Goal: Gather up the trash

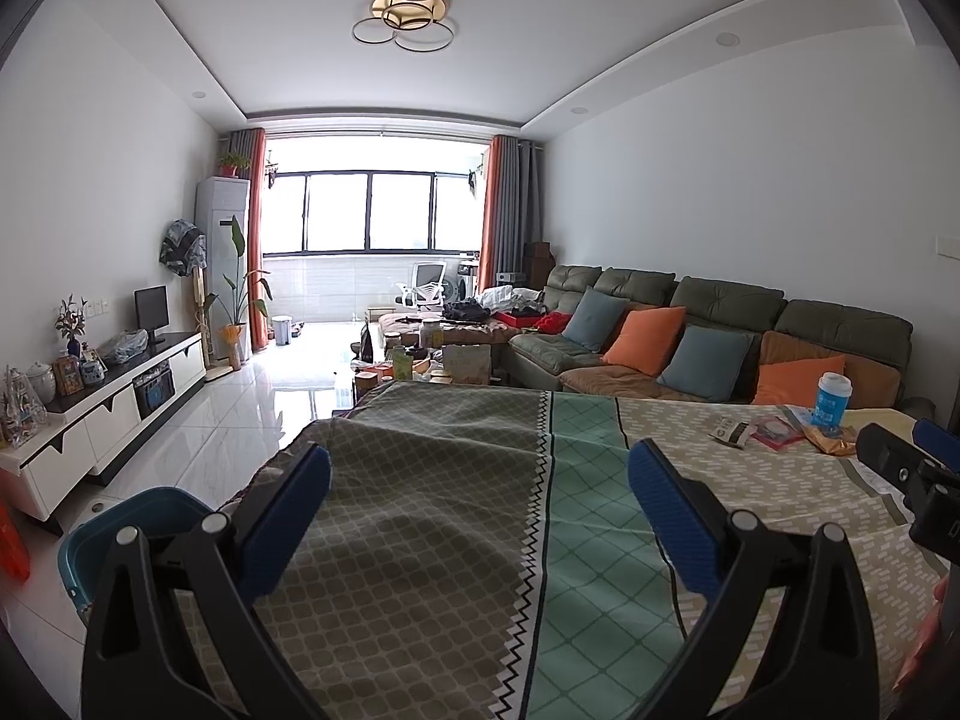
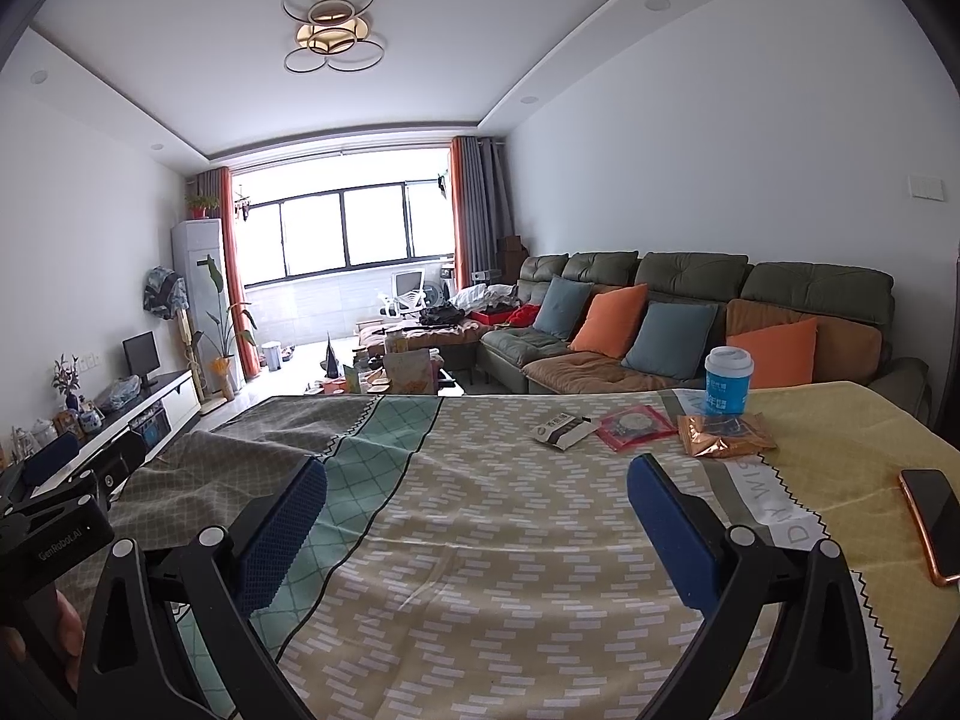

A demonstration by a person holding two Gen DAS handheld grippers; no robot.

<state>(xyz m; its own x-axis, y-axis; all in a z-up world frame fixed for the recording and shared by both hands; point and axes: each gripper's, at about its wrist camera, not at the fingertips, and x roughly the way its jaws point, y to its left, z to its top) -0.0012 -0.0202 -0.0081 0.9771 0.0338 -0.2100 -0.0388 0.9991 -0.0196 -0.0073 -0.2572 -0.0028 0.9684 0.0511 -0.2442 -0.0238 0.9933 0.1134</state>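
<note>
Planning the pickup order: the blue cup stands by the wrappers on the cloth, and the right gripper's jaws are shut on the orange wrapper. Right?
Not quite. The blue cup does stand by the wrappers, but the right gripper has open, empty jaws, short of the orange wrapper, as the right wrist view shows.

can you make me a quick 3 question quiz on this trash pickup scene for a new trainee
1. True or false: the right gripper already holds a piece of trash.
2. Which stands upright behind the wrappers? A) blue cup B) glass bottle C) tin can
3. What lies at the right edge of the patterned cloth, apart from the trash?

Key
1. False: both it and the left gripper are open and hold nothing.
2. A: it stands behind the orange wrapper, with the red packet and the white and black packet alongside.
3. A phone.
</note>
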